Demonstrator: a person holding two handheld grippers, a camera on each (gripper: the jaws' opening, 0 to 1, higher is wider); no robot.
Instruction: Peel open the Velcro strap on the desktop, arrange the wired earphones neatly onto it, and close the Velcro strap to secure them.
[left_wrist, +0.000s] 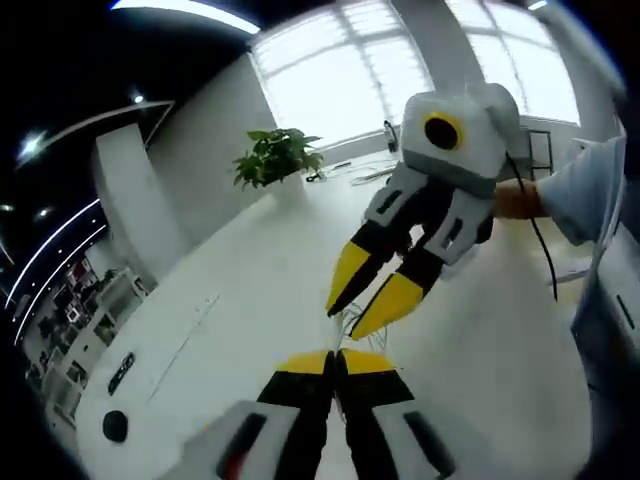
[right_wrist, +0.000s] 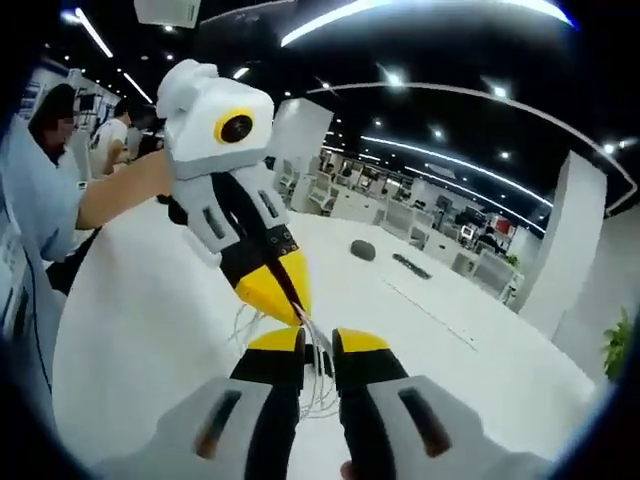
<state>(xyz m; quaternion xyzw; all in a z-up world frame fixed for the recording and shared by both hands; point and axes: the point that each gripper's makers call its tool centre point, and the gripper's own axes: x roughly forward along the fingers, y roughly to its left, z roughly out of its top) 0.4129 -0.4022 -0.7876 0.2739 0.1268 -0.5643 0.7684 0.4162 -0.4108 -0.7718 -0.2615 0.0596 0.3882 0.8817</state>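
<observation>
Both tongs hover over the white tabletop (left_wrist: 250, 290), tips meeting. Left tongs (left_wrist: 336, 356) jaws pressed together; whether they pinch anything, cannot tell. Right tongs (right_wrist: 318, 340) slightly parted, white earphone wires (right_wrist: 322, 385) dangling between them. Potted plant (left_wrist: 277, 155) farther back.

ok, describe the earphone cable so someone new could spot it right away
Start from the big white desktop, then go to where the two yellow-tipped hand-held grippers meet just above it. The thin white wired earphone cable hangs there in loose loops between the right hand-held gripper and the left hand-held gripper. It is the only stringy, tangled thing there; the dark objects further back are solid.
</observation>
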